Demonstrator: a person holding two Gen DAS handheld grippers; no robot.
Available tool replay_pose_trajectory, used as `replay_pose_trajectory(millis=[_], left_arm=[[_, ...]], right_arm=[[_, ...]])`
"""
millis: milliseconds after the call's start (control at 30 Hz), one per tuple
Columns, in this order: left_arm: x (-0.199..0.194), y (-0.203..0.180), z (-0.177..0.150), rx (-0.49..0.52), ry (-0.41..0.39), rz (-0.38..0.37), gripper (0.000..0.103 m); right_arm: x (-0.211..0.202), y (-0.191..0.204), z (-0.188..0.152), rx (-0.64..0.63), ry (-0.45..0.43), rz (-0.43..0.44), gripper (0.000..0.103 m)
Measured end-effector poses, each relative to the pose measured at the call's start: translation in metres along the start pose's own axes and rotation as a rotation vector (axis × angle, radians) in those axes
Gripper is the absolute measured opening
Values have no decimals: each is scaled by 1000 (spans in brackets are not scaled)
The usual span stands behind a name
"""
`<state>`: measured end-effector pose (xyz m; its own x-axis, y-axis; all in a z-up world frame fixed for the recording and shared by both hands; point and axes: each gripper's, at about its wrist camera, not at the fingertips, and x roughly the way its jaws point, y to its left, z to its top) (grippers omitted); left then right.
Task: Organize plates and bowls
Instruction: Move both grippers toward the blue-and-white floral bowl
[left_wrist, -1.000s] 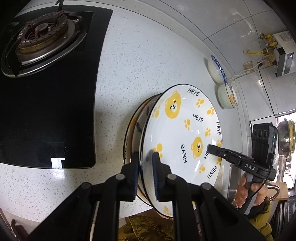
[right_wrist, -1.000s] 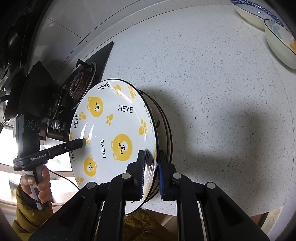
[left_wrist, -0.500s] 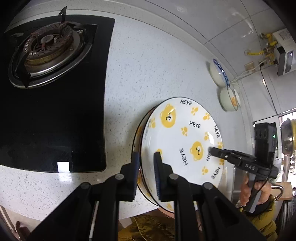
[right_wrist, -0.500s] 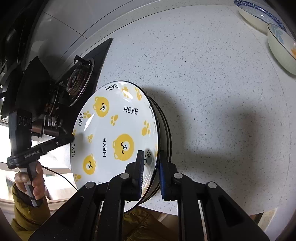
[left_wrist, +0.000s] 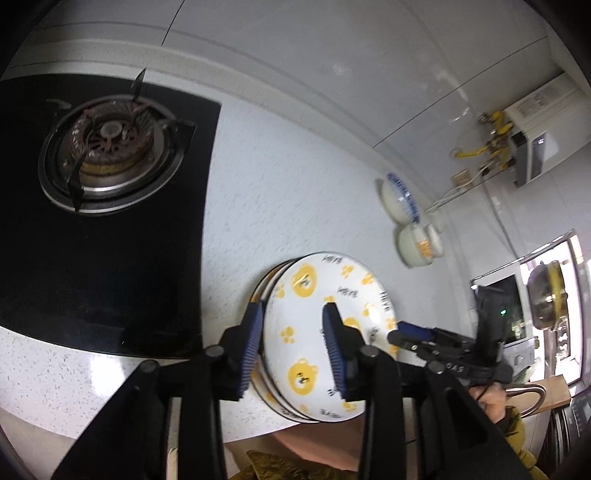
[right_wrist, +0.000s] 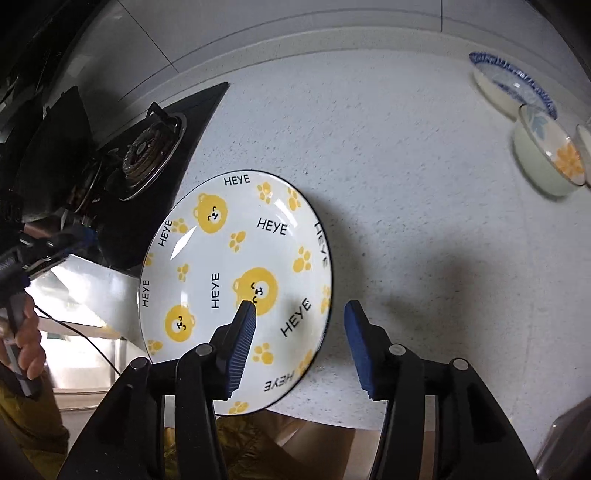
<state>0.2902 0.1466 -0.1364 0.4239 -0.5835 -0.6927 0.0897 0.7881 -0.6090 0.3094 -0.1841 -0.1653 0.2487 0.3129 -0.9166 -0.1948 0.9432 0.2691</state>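
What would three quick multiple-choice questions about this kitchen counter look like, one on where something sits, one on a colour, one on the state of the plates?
1. Where is the gas burner relative to the plate stack in the left wrist view?
A. Upper left
B. Lower right
C. Directly under it

2. What colour are the bears on the top plate?
A. Green
B. Yellow
C. Red

3. How is the stack being handled?
A. Lifted by both grippers
B. Resting on the countertop, unclamped
C. Tipped upright against the wall

Answers:
1 A, the burner sits up and left of the stack.
2 B, the bear faces are yellow.
3 B, the left gripper and right gripper are opening, pads off the rim.
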Motion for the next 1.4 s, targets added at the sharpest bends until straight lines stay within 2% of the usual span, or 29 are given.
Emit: replay_pose_trajectory(millis=[200,300,400,467,600,667,767,867,1067,1267,1400], left_arm=[[-31,-21,-6,67,-125,-63,49],[-42,-35,-9,77,-156,-123,54],[-43,-54,-10,102,-138,-152,54],[-38,-70,-12,115,-118,-160,54],[-18,-107,-14,137,-72,-170,54],[0,-131,-13,143,-58,-183,54],[34,-163,-7,145,-28,-163,54],[74,-191,3,129,5,-141,54],[150,-238,36,103,49,-73,54],[223,-272,89,92,77,26,54],[278,-281,132,73,95,62,54]], right_arm=[[-56,-8,-19,24,-194,-7,47],[-96,-17,-32,43,-312,-30,55],[-133,-34,-46,68,-410,-70,61],[-148,-48,-51,87,-442,-97,64],[-166,-91,-49,134,-469,-130,66],[-172,-114,-46,164,-475,-136,66],[-181,-148,-35,178,-481,-143,66],[-185,-181,-15,170,-479,-149,66],[-176,-242,56,110,-433,-110,69],[-144,-293,137,91,-363,-54,72],[-109,-318,189,73,-278,-11,72]])
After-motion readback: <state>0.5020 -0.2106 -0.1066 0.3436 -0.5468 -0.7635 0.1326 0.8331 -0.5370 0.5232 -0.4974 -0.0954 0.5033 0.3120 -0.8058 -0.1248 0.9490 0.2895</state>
